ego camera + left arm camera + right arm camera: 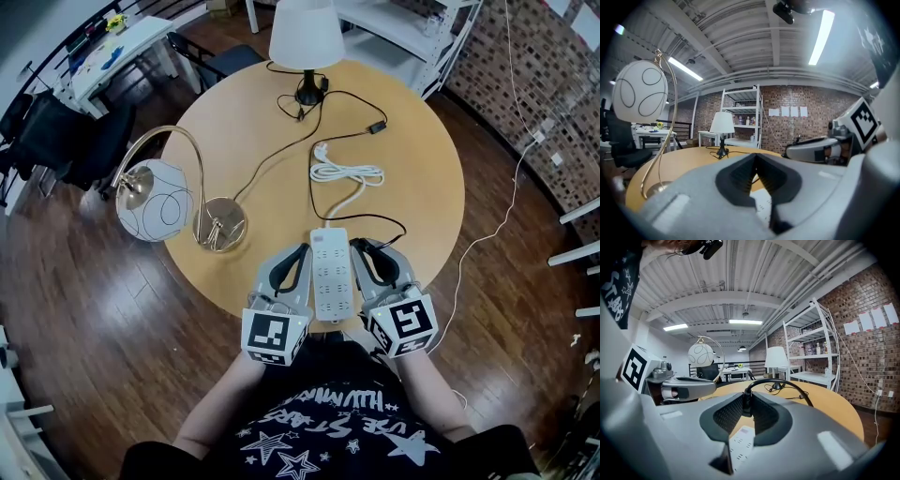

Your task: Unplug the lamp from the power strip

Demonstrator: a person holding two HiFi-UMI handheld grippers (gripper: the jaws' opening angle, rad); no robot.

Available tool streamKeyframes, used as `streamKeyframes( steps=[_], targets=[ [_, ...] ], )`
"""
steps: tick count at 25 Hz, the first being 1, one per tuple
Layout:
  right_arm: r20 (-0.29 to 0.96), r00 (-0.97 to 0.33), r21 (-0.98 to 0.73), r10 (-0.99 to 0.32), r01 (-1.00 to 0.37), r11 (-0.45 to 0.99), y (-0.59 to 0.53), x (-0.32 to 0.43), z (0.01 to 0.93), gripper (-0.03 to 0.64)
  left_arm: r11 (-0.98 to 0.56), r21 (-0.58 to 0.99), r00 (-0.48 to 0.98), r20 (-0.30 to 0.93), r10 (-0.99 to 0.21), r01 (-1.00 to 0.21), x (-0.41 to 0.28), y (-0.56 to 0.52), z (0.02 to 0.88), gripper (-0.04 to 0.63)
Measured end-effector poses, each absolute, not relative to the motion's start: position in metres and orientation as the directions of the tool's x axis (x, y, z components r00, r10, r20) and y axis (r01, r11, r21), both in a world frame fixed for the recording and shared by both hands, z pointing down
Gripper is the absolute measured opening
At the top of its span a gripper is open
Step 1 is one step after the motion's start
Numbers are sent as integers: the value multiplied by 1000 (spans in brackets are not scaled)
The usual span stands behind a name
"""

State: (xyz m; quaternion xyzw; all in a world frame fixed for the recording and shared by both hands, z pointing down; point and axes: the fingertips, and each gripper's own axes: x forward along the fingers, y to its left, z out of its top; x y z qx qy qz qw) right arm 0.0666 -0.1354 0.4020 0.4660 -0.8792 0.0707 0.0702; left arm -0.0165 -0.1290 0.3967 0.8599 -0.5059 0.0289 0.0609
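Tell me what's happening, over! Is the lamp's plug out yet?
Left gripper shut, empty. Right gripper shut on black plug. Plug looks clear of power strip. Nothing blocking.

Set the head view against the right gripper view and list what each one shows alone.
Head view only: the coiled white cord on the table. Right gripper view only: the black plug clamped between the right gripper's jaws, plus the ceiling lights. Both: the white-shade lamp, the globe lamp, the power strip and the left gripper.
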Motion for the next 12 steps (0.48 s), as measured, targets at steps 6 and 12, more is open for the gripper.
streamKeyframes(
  steps=[6, 12],
  targets=[
    [214, -544, -55, -811, -836, 546, -138, 72, 412, 57, -482, 81, 489, 121, -864, -872, -14, -127, 401, 5],
    [222, -537, -42, -814, -839, 542, -140, 77, 416, 58, -475, 79, 481, 138, -866, -876, -15, -127, 406, 5]
  ],
)
